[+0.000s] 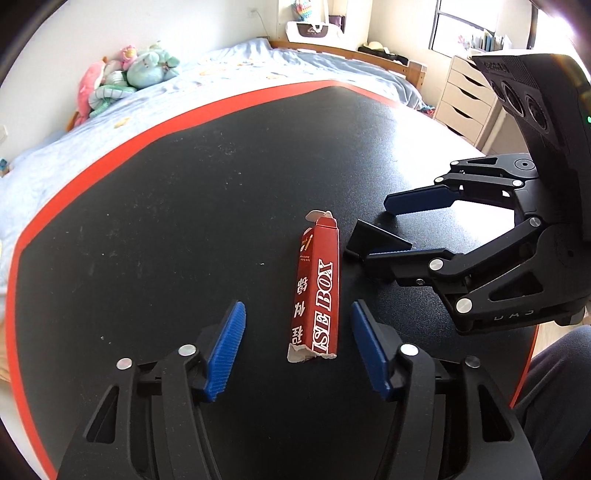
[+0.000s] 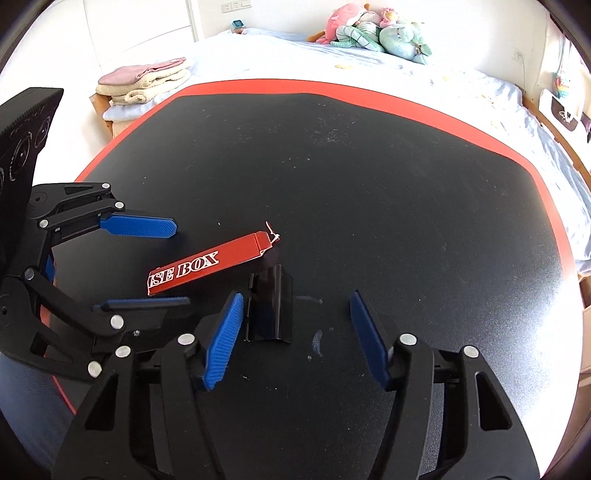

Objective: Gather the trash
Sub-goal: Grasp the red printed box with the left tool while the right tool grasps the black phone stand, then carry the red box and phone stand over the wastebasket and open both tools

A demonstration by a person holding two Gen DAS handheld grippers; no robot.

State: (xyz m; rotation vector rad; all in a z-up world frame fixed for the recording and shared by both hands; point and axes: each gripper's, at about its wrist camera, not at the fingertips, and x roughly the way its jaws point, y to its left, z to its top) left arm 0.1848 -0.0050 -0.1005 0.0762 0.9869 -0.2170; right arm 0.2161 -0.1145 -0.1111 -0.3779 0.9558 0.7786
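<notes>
Blue-padded fingers of the left gripper fill the bottom of the left wrist view, its jaws partly open and astride the near, torn end of a red carton; neither pad touches it. That carton, printed with white letters ending in "SE BOX", lies flat on the black tabletop just below frame centre, its far end pointing up the frame. To its right lies a small black folded piece, with the right gripper reaching in from the right edge.

From the right wrist view, the right gripper stands at lower centre with its jaws partly open and gripping nothing: the black folded piece sits just beside its left pad. Behind, in the upper frame, a bed carries plush toys.
</notes>
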